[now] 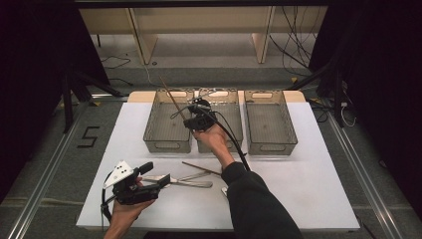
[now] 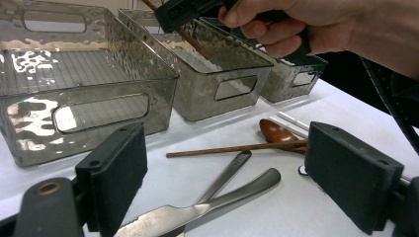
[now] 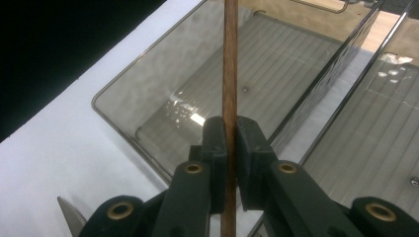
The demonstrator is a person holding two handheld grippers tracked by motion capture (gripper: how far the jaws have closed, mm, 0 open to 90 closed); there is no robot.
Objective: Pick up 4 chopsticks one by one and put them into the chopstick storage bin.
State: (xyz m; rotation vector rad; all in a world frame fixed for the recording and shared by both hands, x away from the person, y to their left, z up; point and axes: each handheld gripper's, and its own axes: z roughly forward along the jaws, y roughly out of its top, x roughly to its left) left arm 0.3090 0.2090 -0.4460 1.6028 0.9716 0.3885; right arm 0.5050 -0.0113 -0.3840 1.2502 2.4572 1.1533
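Right claw (image 3: pixel 229 148) clenched on brown chopstick (image 3: pixel 230 59); stick tilts up, over left bin (image 1: pixel 168 122).

1. A large dark numeral "5" (image 1: pixel 88 137) is marked on the grey floor (image 1: pixel 59 164) to the left of the white bench (image 1: pixel 308 189).
2. No other text, label or brand can be read.

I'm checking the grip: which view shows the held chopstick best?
The right gripper view: the chopstick runs up the picture's middle, clamped between the jaws. The high view shows it as a thin slanted line over the left bin; the left gripper view catches a short stretch.
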